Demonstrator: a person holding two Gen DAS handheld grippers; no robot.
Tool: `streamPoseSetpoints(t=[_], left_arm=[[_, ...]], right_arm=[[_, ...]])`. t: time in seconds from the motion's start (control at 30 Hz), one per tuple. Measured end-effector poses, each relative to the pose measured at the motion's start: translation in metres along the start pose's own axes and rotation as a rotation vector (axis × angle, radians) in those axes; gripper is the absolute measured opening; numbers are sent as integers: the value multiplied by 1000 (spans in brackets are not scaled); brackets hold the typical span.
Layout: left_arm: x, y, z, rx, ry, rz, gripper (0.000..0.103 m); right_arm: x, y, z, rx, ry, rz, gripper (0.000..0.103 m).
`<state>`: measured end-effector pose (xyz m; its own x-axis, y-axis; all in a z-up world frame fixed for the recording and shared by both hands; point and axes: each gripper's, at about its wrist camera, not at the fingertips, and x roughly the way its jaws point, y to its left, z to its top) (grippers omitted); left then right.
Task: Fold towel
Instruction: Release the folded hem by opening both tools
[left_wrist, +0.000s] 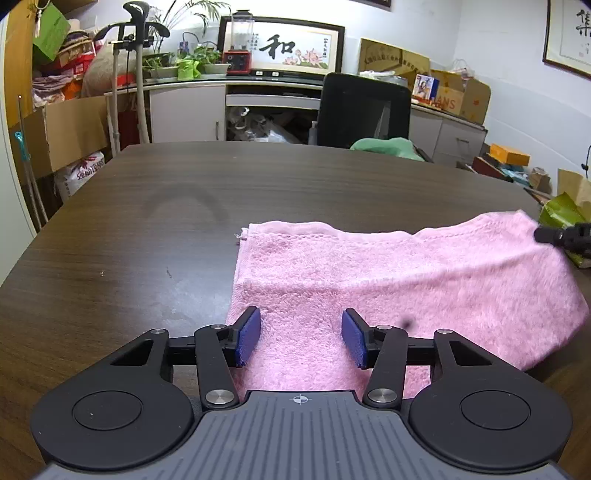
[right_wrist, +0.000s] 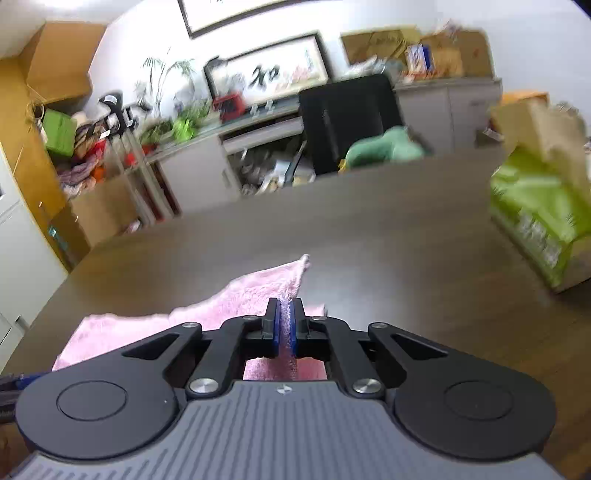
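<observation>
A pink terry towel (left_wrist: 369, 280) with a looped, fluffy pile and a flat woven band along its far hem lies on the dark wood-grain table (left_wrist: 147, 229), close to the near edge. It forms a rough rectangle whose long axis runs side to side along that edge; its left part lies flat, while its right end is lifted and blurred.

The left hand-held gripper (left_wrist: 301, 338) stands moderately wide over the towel's near left part, its blue ribbed pads (left_wrist: 248, 334) apart with cloth between them but not pinched. The right hand-held gripper (right_wrist: 283, 330) is closed tight on a fold of the towel (right_wrist: 240, 299), a pink corner poking up past its black fingers.

A green and tan package (right_wrist: 535, 206) sits at the table's right edge, near the towel's raised end. Past the far edge stand a black chair (left_wrist: 364, 110) with a green cloth (left_wrist: 388, 147) beside it, white cabinets (left_wrist: 184, 110), cardboard boxes (left_wrist: 461, 94), potted plants (left_wrist: 192, 62), a red-based blender (left_wrist: 240, 44) and a framed calligraphy picture (left_wrist: 280, 46). A faint ring mark (left_wrist: 184, 206) shows on the table's left side.
</observation>
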<state>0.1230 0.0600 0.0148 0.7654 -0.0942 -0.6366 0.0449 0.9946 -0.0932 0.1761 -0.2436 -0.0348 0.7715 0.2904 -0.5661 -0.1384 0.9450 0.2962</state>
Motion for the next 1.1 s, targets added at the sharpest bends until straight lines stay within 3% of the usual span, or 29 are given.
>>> streamPoseSetpoints(t=[0.17,0.27,0.4,0.53,0.63,0.77,0.9,1.0,1.1], left_arm=[[-2,2,1,-32,0,35,53],[-3,4,2,-48,-1,63,53],[-4,1,2,-30,-2,87,53],[-6,0,2,-18,-5,101,54],[-6,0,2,-30,-2,135,62],[-6,9,1,-70,16,129,62],[-13,10,-2,-56,1,128,62],[-22,9,-4,-31,-35,126,61],[-30,5,-4,9,-65,104,62]], right_arm=[[14,1,-7,-6,59,-23,6],[13,-1,-8,22,86,-7,12],[2,-6,-6,50,60,15,18],[-25,-5,-5,55,5,116,22],[-30,1,-12,75,70,233,23],[-13,12,-32,22,191,156,20],[-27,17,-32,5,161,179,29],[-37,15,-33,11,147,217,46],[-41,11,-41,24,178,224,48]])
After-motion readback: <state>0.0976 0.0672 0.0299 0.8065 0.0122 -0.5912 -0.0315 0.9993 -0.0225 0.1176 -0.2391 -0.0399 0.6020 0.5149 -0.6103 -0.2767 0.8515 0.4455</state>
